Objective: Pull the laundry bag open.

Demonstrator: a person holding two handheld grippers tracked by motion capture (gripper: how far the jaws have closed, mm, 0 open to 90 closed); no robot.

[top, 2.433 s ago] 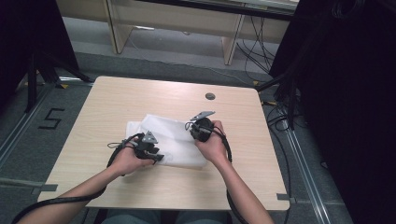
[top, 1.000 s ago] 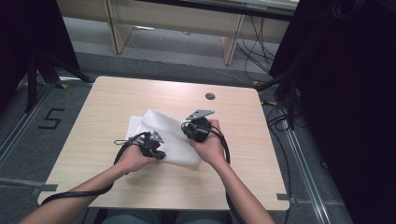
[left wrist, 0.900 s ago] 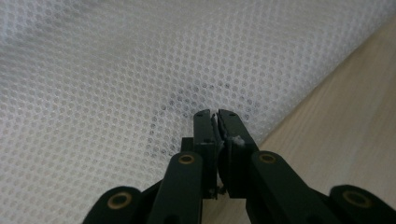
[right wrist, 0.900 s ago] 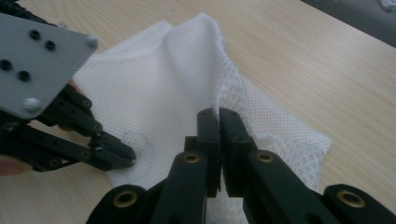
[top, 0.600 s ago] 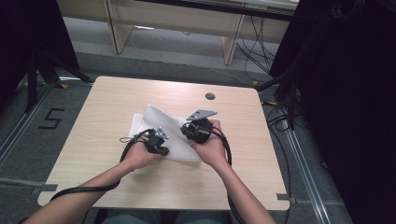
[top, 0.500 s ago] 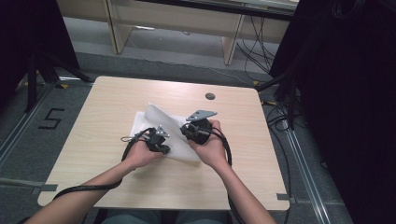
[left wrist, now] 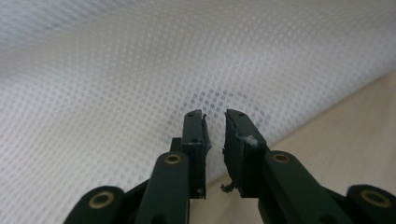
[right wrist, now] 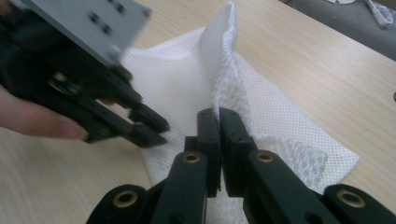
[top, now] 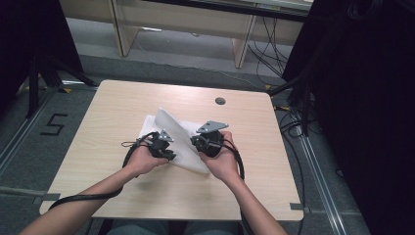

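Note:
A white mesh cloth [top: 169, 122] lies at the middle of the wooden table [top: 117, 98], one flap raised off it. My right gripper [top: 195, 142] is shut on a fold of that cloth [right wrist: 280, 121], which rises from between its jaws [right wrist: 217, 114]. My left gripper [top: 167, 149] is just left of it, over the cloth's near edge. In the left gripper view its jaws [left wrist: 215, 123] stand slightly apart with nothing between them, and the mesh [left wrist: 140, 70] lies close behind. The right gripper view has the left gripper [right wrist: 160, 132] at its upper left, over the cloth.
A round cable hole [top: 220, 101] sits in the table's far right part. Bare wood surrounds the cloth on all sides. Cables [top: 293, 122] lie on the floor to the right, and a taped "5" [top: 54, 125] marks the floor at left.
The left gripper has moved right and slightly forward, closer to the right gripper. The cloth's flap stands higher than before.

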